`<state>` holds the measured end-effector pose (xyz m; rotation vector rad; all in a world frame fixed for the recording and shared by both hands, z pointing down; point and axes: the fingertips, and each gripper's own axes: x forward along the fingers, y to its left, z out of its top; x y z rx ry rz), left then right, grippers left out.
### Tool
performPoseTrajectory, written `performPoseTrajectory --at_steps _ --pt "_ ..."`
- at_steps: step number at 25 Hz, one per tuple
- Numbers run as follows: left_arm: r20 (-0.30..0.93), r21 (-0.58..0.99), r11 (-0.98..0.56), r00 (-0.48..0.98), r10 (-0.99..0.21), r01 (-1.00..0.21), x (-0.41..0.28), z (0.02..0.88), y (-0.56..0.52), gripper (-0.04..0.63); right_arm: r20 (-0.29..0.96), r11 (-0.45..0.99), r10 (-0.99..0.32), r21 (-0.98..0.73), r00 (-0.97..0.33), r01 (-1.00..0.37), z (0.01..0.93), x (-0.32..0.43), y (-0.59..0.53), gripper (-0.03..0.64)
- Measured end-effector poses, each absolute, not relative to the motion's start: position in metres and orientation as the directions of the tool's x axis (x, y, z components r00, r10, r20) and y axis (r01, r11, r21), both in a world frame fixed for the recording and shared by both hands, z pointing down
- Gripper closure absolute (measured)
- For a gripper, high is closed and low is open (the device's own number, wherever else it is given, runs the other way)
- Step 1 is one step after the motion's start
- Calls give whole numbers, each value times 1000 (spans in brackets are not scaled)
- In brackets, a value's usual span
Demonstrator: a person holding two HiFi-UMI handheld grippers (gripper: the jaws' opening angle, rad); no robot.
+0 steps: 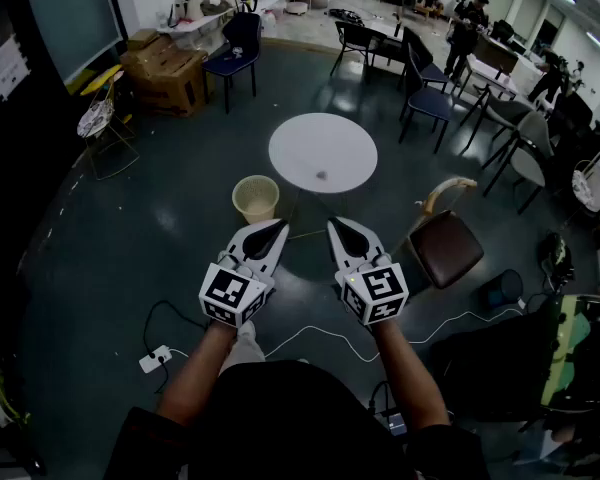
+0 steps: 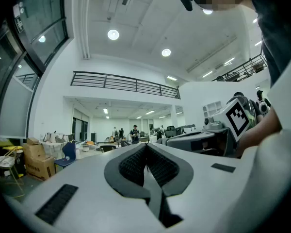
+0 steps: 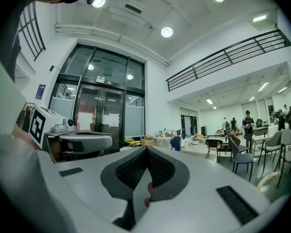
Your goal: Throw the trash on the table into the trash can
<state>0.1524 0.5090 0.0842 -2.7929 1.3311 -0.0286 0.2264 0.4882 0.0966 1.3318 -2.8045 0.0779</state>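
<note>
A round white table (image 1: 322,152) stands ahead of me with one small dark scrap of trash (image 1: 323,176) near its front edge. A beige wastebasket (image 1: 256,198) sits on the floor at the table's front left. My left gripper (image 1: 279,227) and right gripper (image 1: 335,225) are held side by side in front of me, short of the table and pointing toward it. Both are shut with nothing between the jaws. In the left gripper view the jaw tips of the left gripper (image 2: 146,146) meet. The right gripper (image 3: 146,151) shows the same in its own view.
A brown padded chair (image 1: 445,247) stands right of my hands, and black chairs (image 1: 427,101) stand behind the table. Cardboard boxes (image 1: 166,74) sit at the far left. A white power strip (image 1: 155,358) and cables lie on the dark floor. People stand at the back.
</note>
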Motion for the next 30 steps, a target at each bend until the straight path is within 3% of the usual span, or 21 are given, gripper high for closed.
performPoseTrajectory --at_steps 19,30 --pt "1 -10 -632 632 -775 -775 146 86 498 580 66 625 -776 -54 -627 -779 105 227 468 598" --pt "7 -3 -644 644 -765 -765 108 100 428 580 86 625 -774 -54 -628 -778 123 184 398 598"
